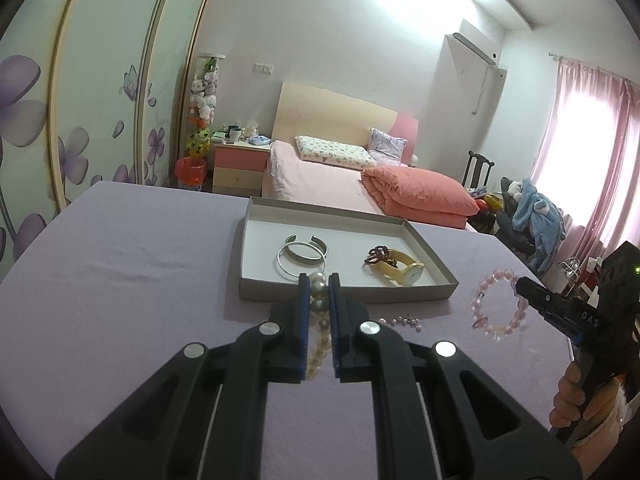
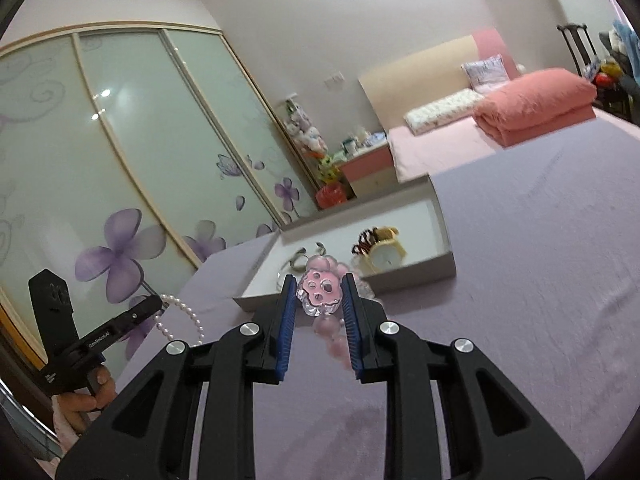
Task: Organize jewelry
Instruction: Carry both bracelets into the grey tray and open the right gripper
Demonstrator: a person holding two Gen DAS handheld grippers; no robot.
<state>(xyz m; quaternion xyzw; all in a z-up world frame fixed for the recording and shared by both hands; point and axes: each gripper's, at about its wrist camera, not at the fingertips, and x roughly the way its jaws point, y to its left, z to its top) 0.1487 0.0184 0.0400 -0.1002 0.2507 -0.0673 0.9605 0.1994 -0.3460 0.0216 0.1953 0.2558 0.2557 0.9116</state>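
Note:
My left gripper (image 1: 319, 280) is shut on a string of white pearls (image 1: 319, 292), held above the lilac cloth just before the grey box (image 1: 280, 292). From the right wrist view, the pearls (image 2: 188, 314) dangle in a loop from the left gripper (image 2: 158, 302). My right gripper (image 2: 319, 284) is shut on a pink bead bracelet (image 2: 320, 290), which hangs from the right gripper (image 1: 520, 284) as a ring, the pink bracelet (image 1: 496, 276), right of the box. In the box lie silver bangles (image 1: 302, 258), a cream watch (image 1: 400, 270) and dark red beads (image 1: 376, 255).
A few small pearl pieces (image 1: 400, 322) lie on the lilac cloth (image 1: 120, 280) before the box's right end. Behind the table are a pink bed (image 1: 320, 176), a nightstand (image 1: 240, 164) and wardrobe doors (image 2: 120, 160). A person's hand (image 1: 580, 396) holds the right gripper.

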